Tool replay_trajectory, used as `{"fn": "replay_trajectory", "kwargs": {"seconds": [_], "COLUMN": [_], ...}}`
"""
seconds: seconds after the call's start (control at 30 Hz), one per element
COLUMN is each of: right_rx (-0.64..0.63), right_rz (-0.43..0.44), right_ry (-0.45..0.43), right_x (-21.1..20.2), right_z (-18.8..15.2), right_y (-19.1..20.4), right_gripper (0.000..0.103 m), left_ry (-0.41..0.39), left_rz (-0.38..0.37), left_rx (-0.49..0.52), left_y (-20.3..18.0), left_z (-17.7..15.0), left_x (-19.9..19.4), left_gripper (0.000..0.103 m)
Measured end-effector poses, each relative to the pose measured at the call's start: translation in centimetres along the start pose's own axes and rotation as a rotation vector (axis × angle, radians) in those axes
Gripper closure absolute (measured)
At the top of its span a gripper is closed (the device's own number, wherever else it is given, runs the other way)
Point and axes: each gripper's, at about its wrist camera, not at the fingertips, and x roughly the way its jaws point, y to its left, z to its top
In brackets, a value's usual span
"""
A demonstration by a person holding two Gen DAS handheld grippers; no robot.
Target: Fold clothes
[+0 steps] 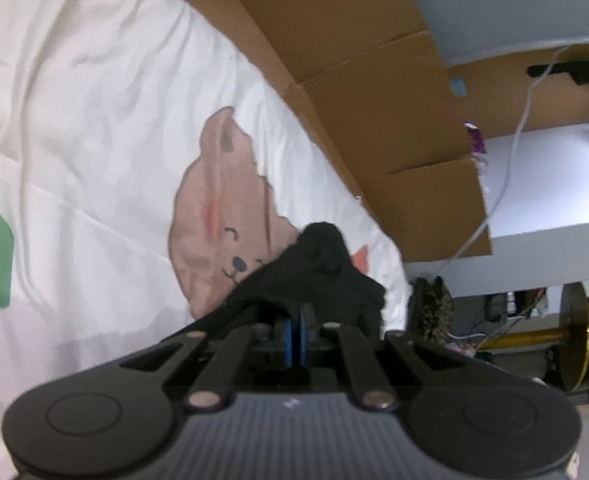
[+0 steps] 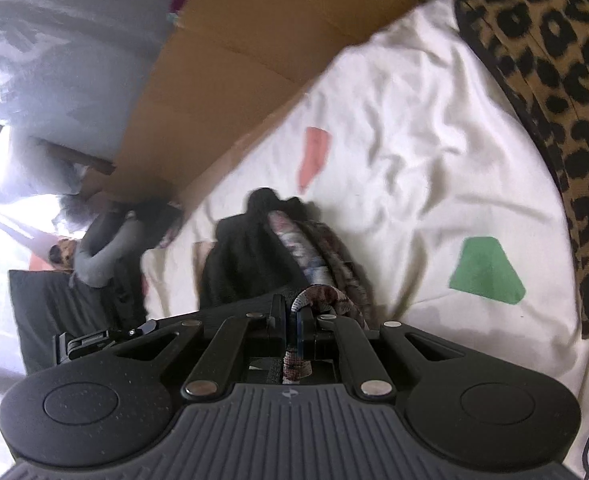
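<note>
Left gripper (image 1: 296,312): clamped on black garment (image 1: 318,272)
Right gripper (image 2: 300,312): clamped on patterned hem (image 2: 322,294)
Bed (image 1: 94,120): garment near cardboard (image 1: 354,80) edge

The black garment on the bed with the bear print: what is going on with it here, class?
A person is folding clothes with a handheld gripper in each hand. The left gripper is shut on a bunched black garment, held over the white bear-print bedcover. The right gripper is shut on a patterned edge of the dark garment in its own view. A cardboard box stands along the bed's far edge. No finished fold is visible yet.
</note>
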Motion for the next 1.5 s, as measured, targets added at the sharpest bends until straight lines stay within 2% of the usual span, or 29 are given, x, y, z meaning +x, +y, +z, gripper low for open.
{"fn": "replay_trajectory", "kwargs": {"seconds": [0.07, 0.13, 0.17, 0.2, 0.23, 0.27, 0.43, 0.57, 0.67, 0.83, 1.13, 1.3, 1.5], "right_rx": [0.028, 0.054, 0.064, 0.076, 0.076, 0.075, 0.057, 0.053, 0.056, 0.016, -0.009, -0.061, -0.225], "right_rz": [-0.008, 0.007, 0.017, 0.028, 0.031, 0.035, 0.058, 0.061, 0.077, 0.084, 0.027, -0.017, -0.156], "right_ry": [0.004, 0.004, 0.010, 0.019, 0.021, 0.022, 0.059, 0.089, 0.109, 0.071, 0.016, 0.005, 0.057], "right_x": [0.7, 1.0, 1.2, 1.3, 1.3, 1.3, 1.8, 2.6, 3.1, 2.5, 3.0, 1.8, 0.4], "right_z": [-0.1, -0.2, -0.2, -0.2, -0.2, -0.3, -0.9, -1.6, -1.8, 0.0, 2.6, 3.8, 4.4], "right_y": [-0.9, -1.6, -1.8, -2.0, -2.1, -2.1, -1.6, -1.1, -0.6, 0.7, 1.1, 2.1, 4.3], "right_gripper": [0.097, 0.095, 0.091, 0.073, 0.060, 0.059, 0.059, 0.059, 0.059, 0.059, 0.059, 0.059, 0.059], "left_ry": [0.013, 0.026, 0.035, 0.044, 0.051, 0.055, 0.070, 0.101, 0.107, 0.070, 0.016, -0.002, 0.023], "left_rz": [0.010, 0.020, 0.025, 0.026, 0.020, 0.014, -0.002, 0.008, -0.011, -0.083, -0.040, 0.032, 0.246], "left_rx": [-0.013, -0.028, -0.034, -0.038, -0.039, -0.036, -0.018, 0.032, 0.028, 0.046, 0.073, 0.123, 0.280], "left_y": [0.6, 1.1, 1.3, 1.4, 1.6, 1.7, 1.8, 1.2, 1.0, -0.6, -2.5, -3.9, -5.9], "left_z": [0.1, 0.1, 0.1, 0.0, 0.0, -0.1, -0.7, -1.3, -1.3, -0.1, 3.0, 4.1, 4.7], "left_x": [0.8, 1.5, 1.8, 1.9, 2.1, 2.2, 2.6, 3.3, 3.2, 2.2, 2.7, 1.9, 1.2], "left_gripper": [0.097, 0.085, 0.079, 0.067, 0.061, 0.060, 0.055, 0.055, 0.055, 0.054, 0.053, 0.053, 0.053]}}
